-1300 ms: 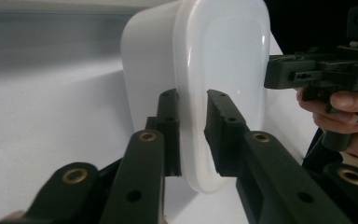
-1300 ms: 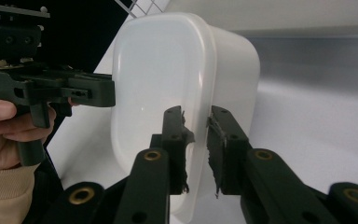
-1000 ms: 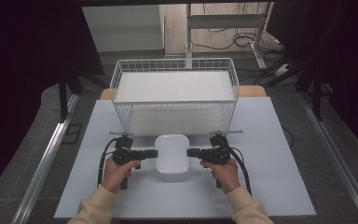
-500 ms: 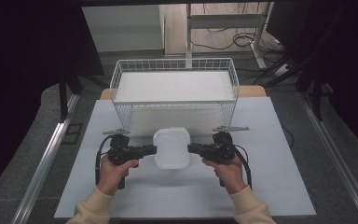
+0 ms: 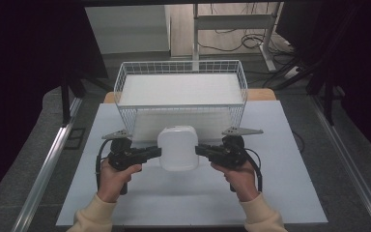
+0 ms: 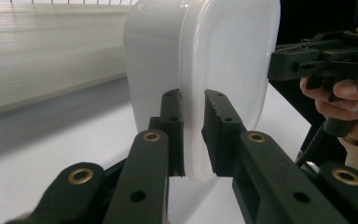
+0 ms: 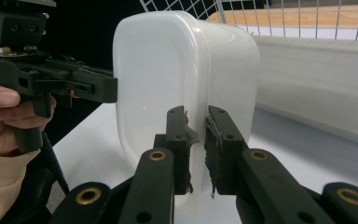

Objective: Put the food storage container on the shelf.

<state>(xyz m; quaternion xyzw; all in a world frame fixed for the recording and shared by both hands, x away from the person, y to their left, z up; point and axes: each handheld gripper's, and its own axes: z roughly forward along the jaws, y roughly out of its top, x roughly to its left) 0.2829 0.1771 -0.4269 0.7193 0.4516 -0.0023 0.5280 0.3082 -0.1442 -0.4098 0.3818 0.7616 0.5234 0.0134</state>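
Observation:
A white plastic container (image 5: 178,148) with a rounded lid hangs in the air in front of the wire basket (image 5: 181,86). My left gripper (image 5: 158,152) is shut on the rim at its left side, and my right gripper (image 5: 198,151) is shut on the rim at its right side. In the left gripper view the two black jaws pinch the container's (image 6: 200,74) lid rim, with my left gripper (image 6: 194,135) below it. The right gripper view has my right gripper (image 7: 196,149) clamped the same way on the container's (image 7: 177,70) rim, its worn pads (image 7: 213,140) pressing the plastic.
The white wire basket stands at the table's far side, with a white liner inside it. The light table top (image 5: 270,193) lies under both hands. Metal rails (image 5: 48,169) run along both sides of the table, and a desk frame with cables stands behind.
Both grippers have risen together with the container, which has left the table and moved toward the basket's front wall.

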